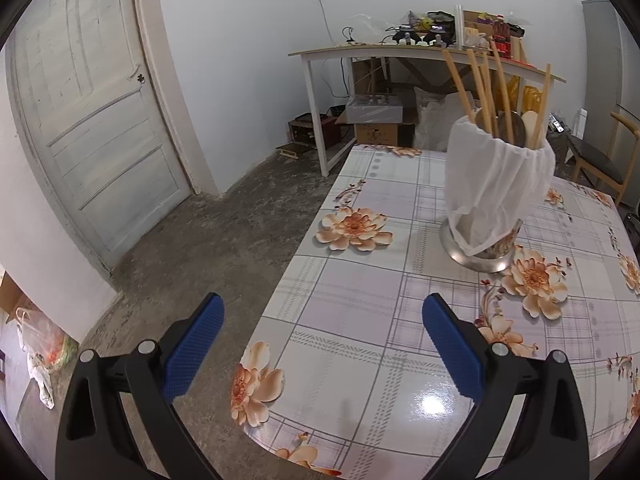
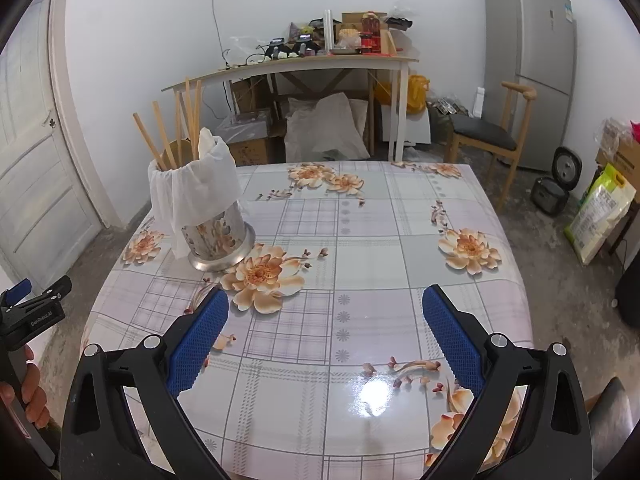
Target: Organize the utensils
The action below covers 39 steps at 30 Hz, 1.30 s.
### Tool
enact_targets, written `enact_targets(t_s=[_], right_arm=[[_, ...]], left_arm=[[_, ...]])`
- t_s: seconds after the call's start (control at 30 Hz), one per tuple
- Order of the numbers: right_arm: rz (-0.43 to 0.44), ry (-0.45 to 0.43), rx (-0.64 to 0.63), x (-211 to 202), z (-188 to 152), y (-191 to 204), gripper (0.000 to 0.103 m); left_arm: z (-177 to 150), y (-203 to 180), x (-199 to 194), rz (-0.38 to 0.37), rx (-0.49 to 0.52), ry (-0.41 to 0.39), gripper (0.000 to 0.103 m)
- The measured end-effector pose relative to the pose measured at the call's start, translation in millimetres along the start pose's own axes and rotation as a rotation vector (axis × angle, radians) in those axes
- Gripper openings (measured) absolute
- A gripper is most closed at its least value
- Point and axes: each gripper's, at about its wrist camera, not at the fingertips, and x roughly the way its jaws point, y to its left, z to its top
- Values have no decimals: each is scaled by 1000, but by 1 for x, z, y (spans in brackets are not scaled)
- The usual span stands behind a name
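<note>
A metal utensil holder (image 1: 482, 250) stands upright on the floral tablecloth table (image 1: 360, 300), draped with a white cloth (image 1: 496, 176). Wooden chopsticks (image 1: 476, 92) and spoons (image 1: 528, 124) stick out of it. It also shows in the right wrist view (image 2: 218, 238), with its cloth (image 2: 192, 188) and chopsticks (image 2: 176, 128). My left gripper (image 1: 322, 344) is open and empty, near the table's left front edge. My right gripper (image 2: 324, 340) is open and empty above the table's front middle. The left gripper shows at the left edge of the right wrist view (image 2: 28, 304).
A white door (image 1: 92, 120) is at the left. A cluttered side table (image 2: 304, 64) stands at the back wall with boxes and sacks (image 2: 324, 128) under it. A wooden chair (image 2: 492, 136), a fridge (image 2: 528, 60), a rice cooker (image 2: 556, 184) and a bag (image 2: 600, 212) are at the right.
</note>
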Motion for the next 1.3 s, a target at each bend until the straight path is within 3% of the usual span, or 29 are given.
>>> enact_targets(t_s=[0.67,1.3], right_arm=[[-58,-12,7,-8,-3,-22,94],[-48,-19,-3,-10,-4,-23,94]], left_arm=[[-3,-10,-2,-34,17,2,97],[-6,-26,-8,-85,51,-15,97]])
